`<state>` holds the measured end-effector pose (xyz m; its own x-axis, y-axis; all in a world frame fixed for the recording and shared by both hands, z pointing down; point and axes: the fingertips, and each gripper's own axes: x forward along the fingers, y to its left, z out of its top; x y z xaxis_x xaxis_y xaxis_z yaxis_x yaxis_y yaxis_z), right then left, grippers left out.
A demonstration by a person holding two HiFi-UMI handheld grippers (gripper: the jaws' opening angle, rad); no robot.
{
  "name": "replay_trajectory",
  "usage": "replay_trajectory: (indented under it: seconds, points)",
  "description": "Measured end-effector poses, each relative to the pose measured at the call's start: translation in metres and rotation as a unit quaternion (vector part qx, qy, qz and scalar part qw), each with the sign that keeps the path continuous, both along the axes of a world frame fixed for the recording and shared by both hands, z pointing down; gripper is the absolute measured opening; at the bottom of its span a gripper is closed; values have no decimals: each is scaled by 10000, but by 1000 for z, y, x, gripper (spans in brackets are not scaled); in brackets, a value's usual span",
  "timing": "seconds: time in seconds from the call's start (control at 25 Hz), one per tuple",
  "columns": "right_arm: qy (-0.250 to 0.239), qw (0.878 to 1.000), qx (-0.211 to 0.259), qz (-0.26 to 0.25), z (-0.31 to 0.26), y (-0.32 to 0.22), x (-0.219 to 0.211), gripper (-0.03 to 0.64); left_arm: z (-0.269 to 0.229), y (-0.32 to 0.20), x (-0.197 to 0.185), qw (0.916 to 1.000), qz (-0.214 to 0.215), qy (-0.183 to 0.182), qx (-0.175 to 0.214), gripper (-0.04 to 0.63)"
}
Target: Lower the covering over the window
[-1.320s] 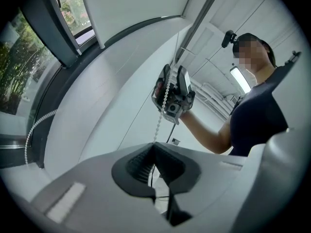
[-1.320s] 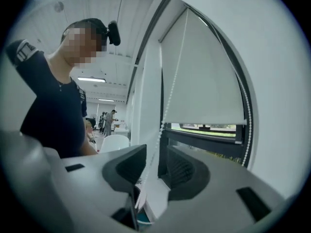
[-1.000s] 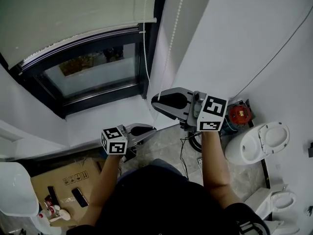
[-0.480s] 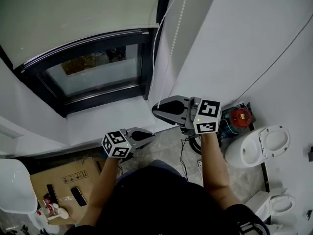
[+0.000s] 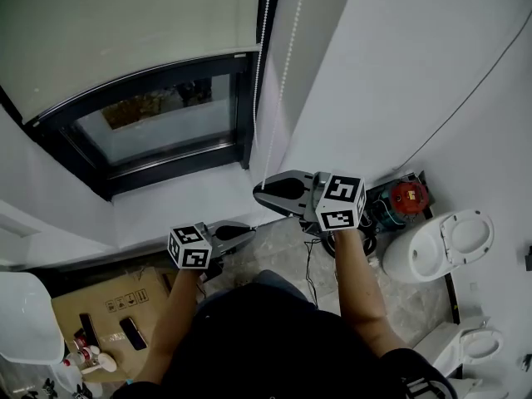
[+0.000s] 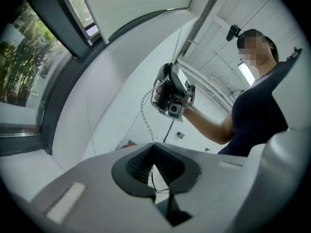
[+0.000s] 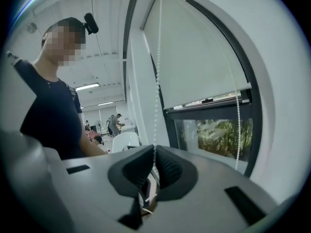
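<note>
- White-walled room: pale fabric roller blind (image 5: 125, 32) covers the upper part of the dark-framed window (image 5: 158, 125). The lower glass is exposed, so lowering is judged part done.
- Right gripper (image 7: 154, 154) is clamped on the white bead chain (image 7: 157, 81), which hangs beside the window frame.
- Left gripper (image 6: 154, 152) is closed on the same chain, lower down.
</note>
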<state>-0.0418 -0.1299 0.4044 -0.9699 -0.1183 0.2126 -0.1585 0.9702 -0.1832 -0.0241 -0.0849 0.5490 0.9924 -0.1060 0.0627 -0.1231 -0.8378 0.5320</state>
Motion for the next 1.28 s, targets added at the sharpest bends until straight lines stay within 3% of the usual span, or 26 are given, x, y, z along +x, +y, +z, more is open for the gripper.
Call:
replay_trajectory:
  seconds: [0.24,0.4,0.56,0.76,0.88,1.28]
  points:
    - [135,9999,-11,-75,1,2,-1,21,-12,-5,-9,9998,-90,165,114,12]
    - [861,9959,-19,-276,35,9,-6,21,-17,-5,-7,9996,-78,222,134,14]
    - [365,9983,-385,-239,40,13,-8,21,-12,-2,-7,9998,-111,70,171,14]
    - [386,9981,-415,-246,41,11,-9,21,-17,-8,-16,9986,-389,-86,352,48]
    - [346,9982,-434,-212,40,11,-7,21,-42,-10,-16,9976,-339,23,607,94]
    - [420,9980,-428,-198,42,4,-4,21,-149,-26,-34,9805,-640,554,1772,97]
